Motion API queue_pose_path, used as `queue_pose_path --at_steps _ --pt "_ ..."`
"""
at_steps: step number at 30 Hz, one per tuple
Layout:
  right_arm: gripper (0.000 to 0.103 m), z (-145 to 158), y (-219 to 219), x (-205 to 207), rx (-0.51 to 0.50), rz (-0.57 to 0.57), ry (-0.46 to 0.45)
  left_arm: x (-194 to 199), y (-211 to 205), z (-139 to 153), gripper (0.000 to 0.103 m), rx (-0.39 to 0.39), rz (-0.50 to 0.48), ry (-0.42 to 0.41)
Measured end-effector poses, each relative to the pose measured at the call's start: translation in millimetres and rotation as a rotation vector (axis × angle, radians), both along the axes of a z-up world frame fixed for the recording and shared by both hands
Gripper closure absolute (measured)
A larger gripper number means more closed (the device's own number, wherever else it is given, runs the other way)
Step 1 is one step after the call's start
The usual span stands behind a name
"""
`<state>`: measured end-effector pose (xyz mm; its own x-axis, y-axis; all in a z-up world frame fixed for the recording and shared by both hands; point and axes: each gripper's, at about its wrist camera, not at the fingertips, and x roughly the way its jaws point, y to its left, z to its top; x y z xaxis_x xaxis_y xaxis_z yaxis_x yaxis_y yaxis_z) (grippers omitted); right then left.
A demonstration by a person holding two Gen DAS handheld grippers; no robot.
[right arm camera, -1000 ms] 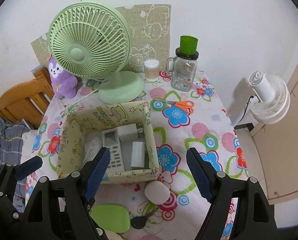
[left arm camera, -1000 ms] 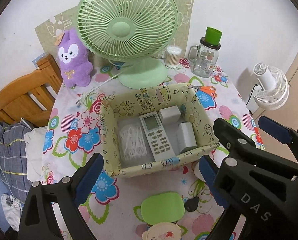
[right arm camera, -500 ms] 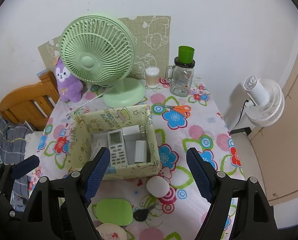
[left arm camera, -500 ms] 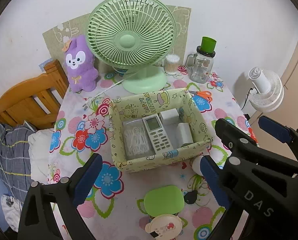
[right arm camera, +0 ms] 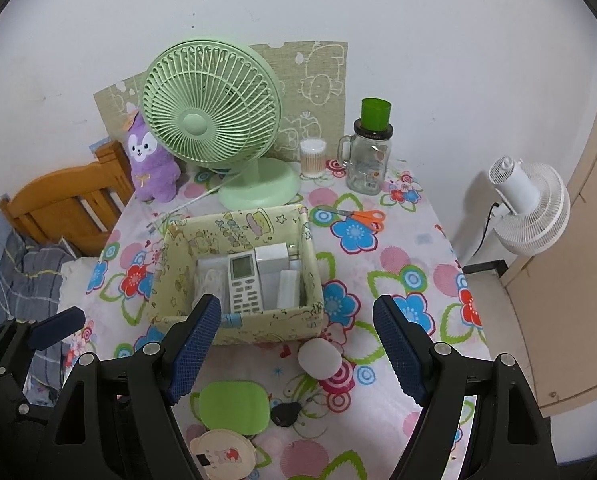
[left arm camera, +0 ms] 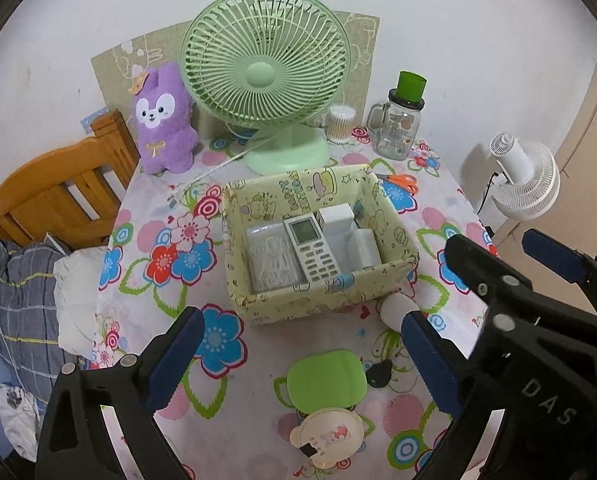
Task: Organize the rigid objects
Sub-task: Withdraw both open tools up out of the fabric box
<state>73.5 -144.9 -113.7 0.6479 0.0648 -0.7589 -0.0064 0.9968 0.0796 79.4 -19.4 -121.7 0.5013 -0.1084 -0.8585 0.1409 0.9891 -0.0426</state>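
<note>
Both grippers hang above the flowered surface (right arm camera: 410, 264) with jaws spread wide, holding nothing. The left gripper (left arm camera: 298, 340) frames the near wall of the box (left arm camera: 322, 296), where a remote (left arm camera: 312, 248) lies. The right gripper (right arm camera: 298, 338) brackets a white egg-shaped thing (right arm camera: 319, 359) just beside the box; a green case (right arm camera: 234, 406) lies nearer.

We see the box (left arm camera: 318, 236) at the table's middle, holding a remote (left arm camera: 312, 248), a bag of white cord (left arm camera: 272, 258) and two white blocks. Behind the box stands a green fan (left arm camera: 266, 84); before it lie a green case (left arm camera: 326, 378) and a white puck (left arm camera: 394, 310). Our left gripper (left arm camera: 302, 354) hangs empty, jaws wide apart.
</note>
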Motion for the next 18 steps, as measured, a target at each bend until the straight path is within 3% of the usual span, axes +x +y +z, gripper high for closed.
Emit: queue_pose_path --at_steps 18 --pt "0.022 -42.2 -12.4 -21.4 0.003 -0.009 0.047 -19.7 -1.2 -43.2 0.003 -0.026 -0.005 0.067"
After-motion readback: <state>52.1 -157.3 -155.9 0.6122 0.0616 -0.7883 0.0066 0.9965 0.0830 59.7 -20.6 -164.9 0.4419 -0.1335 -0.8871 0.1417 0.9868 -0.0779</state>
